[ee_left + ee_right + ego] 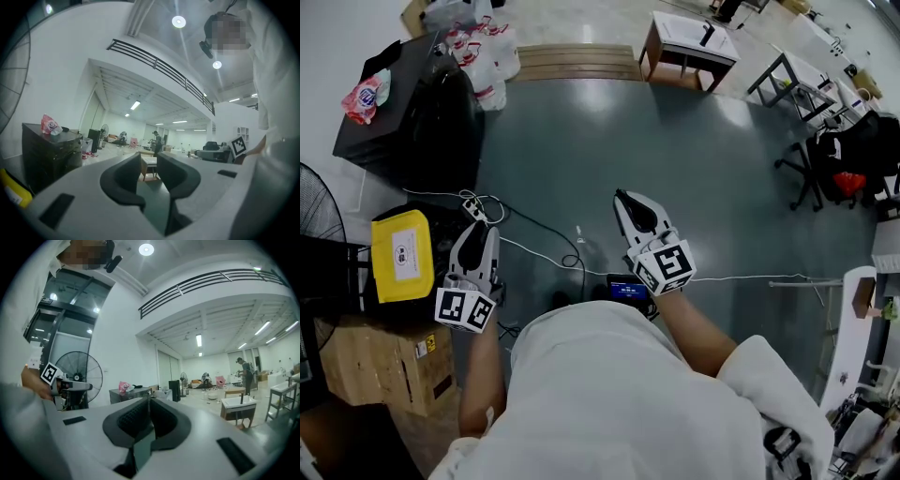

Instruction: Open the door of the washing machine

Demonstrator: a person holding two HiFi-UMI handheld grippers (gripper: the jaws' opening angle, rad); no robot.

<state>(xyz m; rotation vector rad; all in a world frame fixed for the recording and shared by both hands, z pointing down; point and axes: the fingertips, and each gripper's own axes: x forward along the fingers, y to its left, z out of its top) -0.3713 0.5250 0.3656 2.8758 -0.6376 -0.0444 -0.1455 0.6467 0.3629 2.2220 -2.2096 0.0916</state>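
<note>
Grippers point level and empty, since nothing is reached yet: left gripper (474,236) spread, right gripper (630,204) pressed together. Dark box (431,122) at ten o'clock may be the washer.

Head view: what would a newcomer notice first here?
Two hand-held tools with square-marker cubes stand out over the grey floor: the left tool open and empty, the right tool shut. At the left edge lies a bright yellow box, and beyond it stands a black cabinet with a red-and-white bag on top.
</note>
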